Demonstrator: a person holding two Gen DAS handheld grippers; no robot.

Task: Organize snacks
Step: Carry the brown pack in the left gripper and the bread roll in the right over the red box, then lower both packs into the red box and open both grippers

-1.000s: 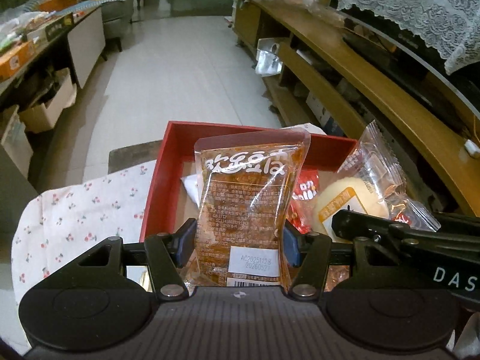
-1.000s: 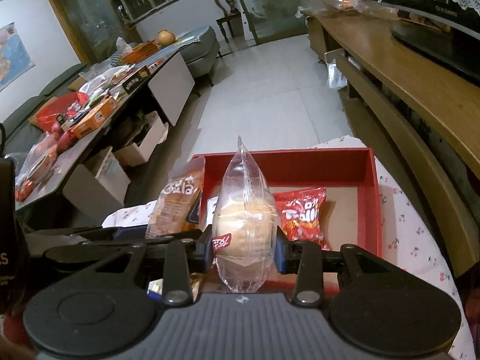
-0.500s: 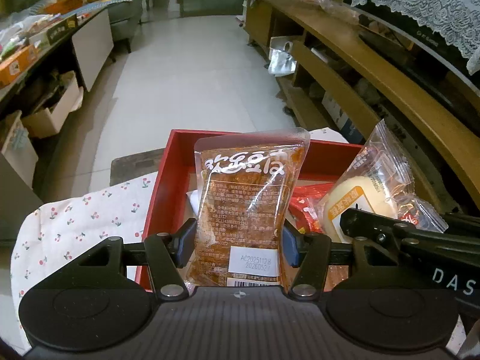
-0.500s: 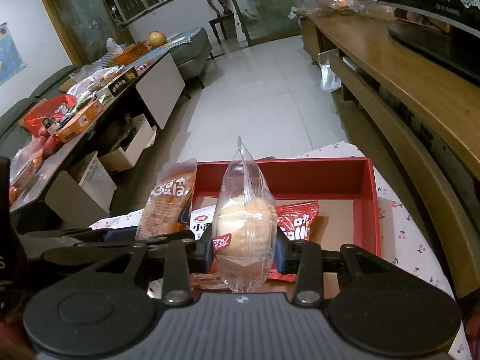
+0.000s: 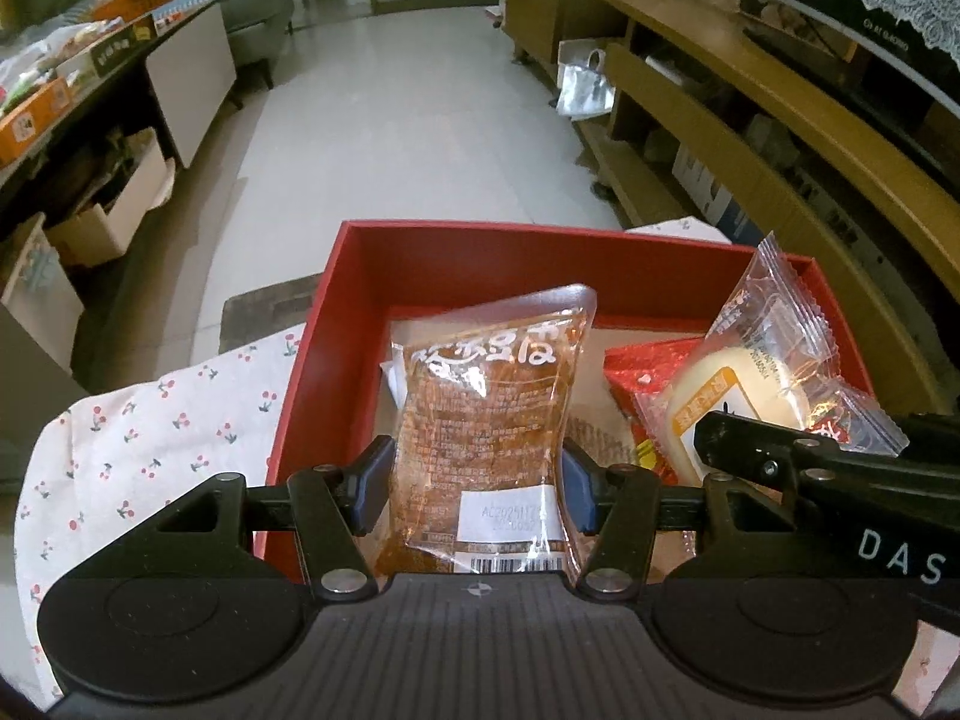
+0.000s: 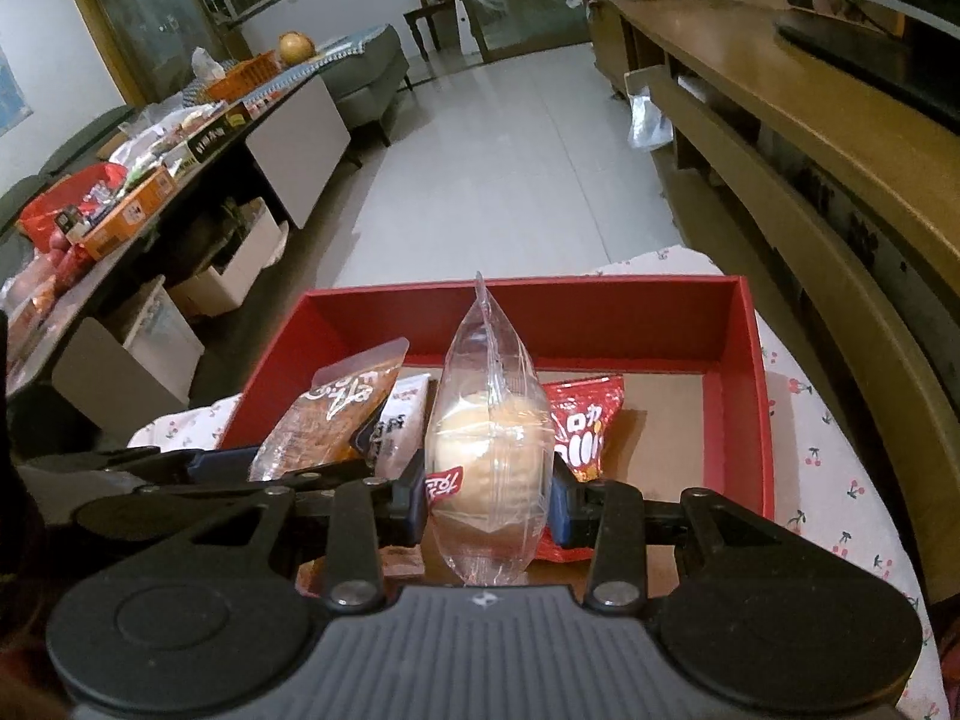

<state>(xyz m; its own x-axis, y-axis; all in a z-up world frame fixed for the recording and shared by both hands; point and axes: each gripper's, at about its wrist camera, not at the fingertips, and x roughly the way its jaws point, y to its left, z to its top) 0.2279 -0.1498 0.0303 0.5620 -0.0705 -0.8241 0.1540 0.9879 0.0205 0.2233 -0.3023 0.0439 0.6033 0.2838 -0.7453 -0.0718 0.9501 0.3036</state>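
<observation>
Clearly, brown snack packet (image 5: 489,420) label "AC2025", "DAS"

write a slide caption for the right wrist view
Right claw grips a clear-wrapped bun above the red box, beside the left claw's brown snack pack.

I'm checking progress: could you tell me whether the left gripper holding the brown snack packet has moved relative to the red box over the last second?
Yes. The left gripper, shut on the brown snack packet, has come forward over the red cardboard box, whose far wall now sits higher above the packet.
</observation>
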